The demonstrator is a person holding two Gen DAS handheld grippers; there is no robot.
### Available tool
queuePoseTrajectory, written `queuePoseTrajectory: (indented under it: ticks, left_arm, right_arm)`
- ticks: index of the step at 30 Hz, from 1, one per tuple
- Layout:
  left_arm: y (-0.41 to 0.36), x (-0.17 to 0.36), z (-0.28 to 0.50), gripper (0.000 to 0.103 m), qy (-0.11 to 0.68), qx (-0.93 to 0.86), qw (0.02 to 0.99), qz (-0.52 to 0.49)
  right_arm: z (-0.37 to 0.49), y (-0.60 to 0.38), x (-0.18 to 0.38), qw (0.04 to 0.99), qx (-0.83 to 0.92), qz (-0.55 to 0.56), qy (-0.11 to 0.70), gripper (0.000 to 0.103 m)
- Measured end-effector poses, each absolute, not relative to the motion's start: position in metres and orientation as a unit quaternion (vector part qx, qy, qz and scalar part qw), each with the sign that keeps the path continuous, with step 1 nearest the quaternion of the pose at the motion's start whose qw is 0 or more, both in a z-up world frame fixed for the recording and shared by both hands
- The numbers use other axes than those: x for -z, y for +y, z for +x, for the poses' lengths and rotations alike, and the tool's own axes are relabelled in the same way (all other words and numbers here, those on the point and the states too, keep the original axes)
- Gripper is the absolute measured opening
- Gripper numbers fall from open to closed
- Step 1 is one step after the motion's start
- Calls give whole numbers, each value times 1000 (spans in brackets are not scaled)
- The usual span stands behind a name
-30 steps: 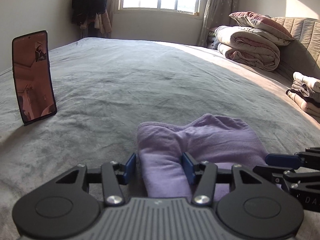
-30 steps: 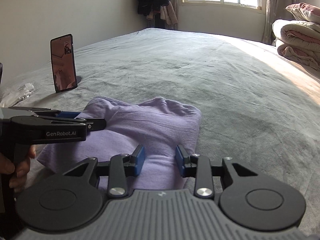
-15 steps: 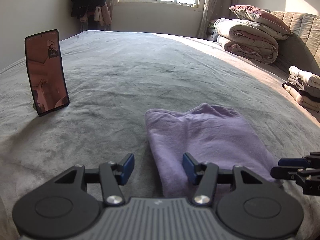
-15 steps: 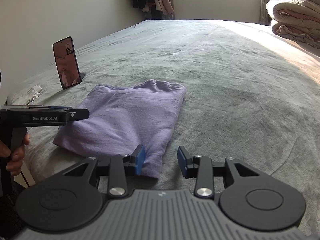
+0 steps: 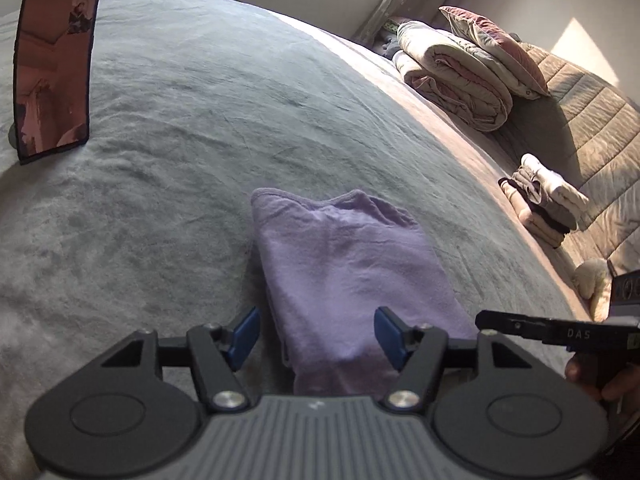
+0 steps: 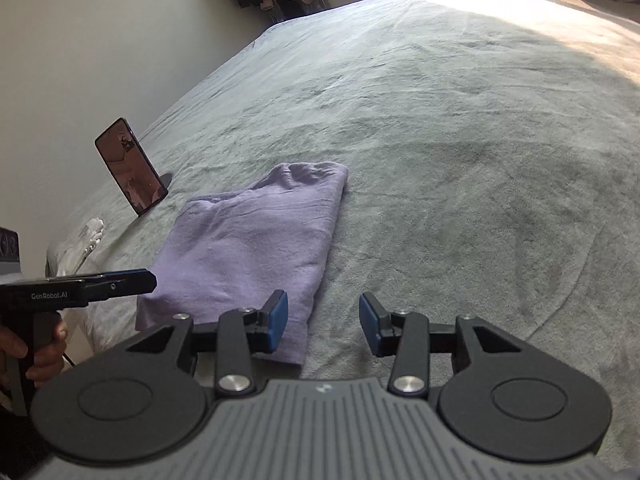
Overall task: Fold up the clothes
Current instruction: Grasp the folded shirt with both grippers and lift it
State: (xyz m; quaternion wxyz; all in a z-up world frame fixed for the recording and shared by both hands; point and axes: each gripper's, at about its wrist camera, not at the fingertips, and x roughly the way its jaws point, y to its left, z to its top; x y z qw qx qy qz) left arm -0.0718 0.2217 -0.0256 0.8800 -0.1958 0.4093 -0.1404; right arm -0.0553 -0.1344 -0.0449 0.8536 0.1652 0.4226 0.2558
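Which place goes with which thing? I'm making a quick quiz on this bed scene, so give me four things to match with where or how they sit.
Things:
1. purple cloth
2. phone
3. quilts
4. clothes stack

Places:
A. rolled up under a pillow by the window end
B. propped upright near the bed's left edge
C. lying folded on the blanket, just ahead of both grippers
D. piled small against the headboard on the right

Pairs: 1-C, 2-B, 3-A, 4-D
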Motion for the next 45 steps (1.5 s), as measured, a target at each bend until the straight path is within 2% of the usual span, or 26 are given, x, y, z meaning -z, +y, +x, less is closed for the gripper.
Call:
queuePoseTrajectory:
  ticks: [8,18,20,22,25,31,45]
  left_arm:
    - [246,58,-45,54,409,135,837,-337]
    - [237,70,-32,50,389,158,829,-369]
    - [237,73,-31,42,388,151,826,-380]
    - [236,76,-29,27,386,144,823,-391]
    - [234,76,-28,19,379,135,821,-405]
    - [218,56,-29,18,353,139,831,-408]
    - [119,6,4,17,336,206,839,-375]
  right_arm:
    - [-19,-141,65,799,-261,299,451,44]
    - [10,-130,82,763,-274,372,452,37]
    - [13,-126,83,760,-278,377,451,36]
    - [16,-120,84,758,-280,380,451,31]
    - [19,-114,83,760,-280,376,450,24]
    - [14,-124,64,772,-289,378,423,19]
    - [12,-205,-2,825,-269,352,351,19]
